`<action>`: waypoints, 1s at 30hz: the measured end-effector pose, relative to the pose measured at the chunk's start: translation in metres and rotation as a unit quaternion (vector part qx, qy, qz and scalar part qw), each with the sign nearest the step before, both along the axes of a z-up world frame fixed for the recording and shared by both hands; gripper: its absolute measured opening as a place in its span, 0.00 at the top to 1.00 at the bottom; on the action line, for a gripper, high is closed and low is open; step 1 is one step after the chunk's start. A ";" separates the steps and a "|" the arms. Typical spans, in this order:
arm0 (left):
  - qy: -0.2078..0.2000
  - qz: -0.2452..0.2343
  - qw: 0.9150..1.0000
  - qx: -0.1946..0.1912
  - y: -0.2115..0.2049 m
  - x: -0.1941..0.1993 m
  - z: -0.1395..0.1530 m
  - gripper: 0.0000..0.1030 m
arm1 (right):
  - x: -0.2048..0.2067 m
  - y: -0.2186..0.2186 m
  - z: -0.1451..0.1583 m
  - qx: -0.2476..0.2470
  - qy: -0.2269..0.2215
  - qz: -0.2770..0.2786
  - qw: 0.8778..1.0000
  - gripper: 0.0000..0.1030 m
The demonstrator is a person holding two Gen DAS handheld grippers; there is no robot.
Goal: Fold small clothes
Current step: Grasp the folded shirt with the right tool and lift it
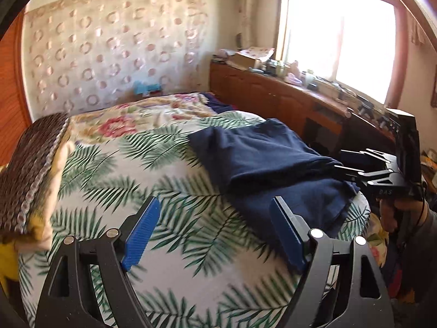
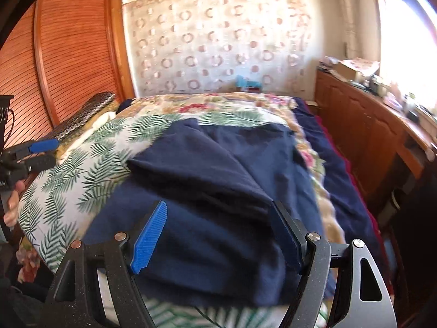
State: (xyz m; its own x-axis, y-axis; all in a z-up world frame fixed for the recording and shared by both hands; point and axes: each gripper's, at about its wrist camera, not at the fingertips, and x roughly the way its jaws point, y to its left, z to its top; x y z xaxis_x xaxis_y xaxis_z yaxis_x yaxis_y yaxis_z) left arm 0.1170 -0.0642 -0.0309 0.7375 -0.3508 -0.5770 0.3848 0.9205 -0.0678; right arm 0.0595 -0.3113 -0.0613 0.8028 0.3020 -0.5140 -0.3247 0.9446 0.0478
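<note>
Navy garment [image 2: 218, 180] lies partly folded on the palm-print bed cover [image 1: 169, 191], centre frame. Right tool [image 2: 218, 229] gapes wide just above it, gripping nothing; left tool [image 1: 218, 229], lower centre, spread wide over bare cover.

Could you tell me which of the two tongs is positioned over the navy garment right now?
The right tongs, open, frame the folded navy blue cotton garment. The left tongs, also open, sit mostly over the bare fern-print white bedsheet beside it.
</note>
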 end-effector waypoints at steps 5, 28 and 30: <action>-0.003 0.017 1.000 -0.003 0.017 -0.002 -0.005 0.20 | 0.031 0.034 0.002 -0.017 0.017 0.047 0.999 0.24; 0.012 0.027 0.999 -0.026 0.034 -0.006 -0.027 0.20 | 0.125 0.092 -0.007 -0.131 0.075 0.102 0.983 0.91; 0.012 0.025 0.999 -0.026 0.032 -0.007 -0.028 0.20 | 0.125 0.083 0.002 -0.113 0.065 0.095 0.987 0.92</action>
State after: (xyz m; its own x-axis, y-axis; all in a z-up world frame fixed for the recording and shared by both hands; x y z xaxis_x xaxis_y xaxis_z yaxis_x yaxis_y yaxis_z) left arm 0.1101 -0.0317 -0.0588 0.7402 -0.3443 -0.5775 0.3367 0.9333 -0.1248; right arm 0.1841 -0.2282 -0.0590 0.6661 0.3059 -0.6802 -0.5014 0.8588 -0.1048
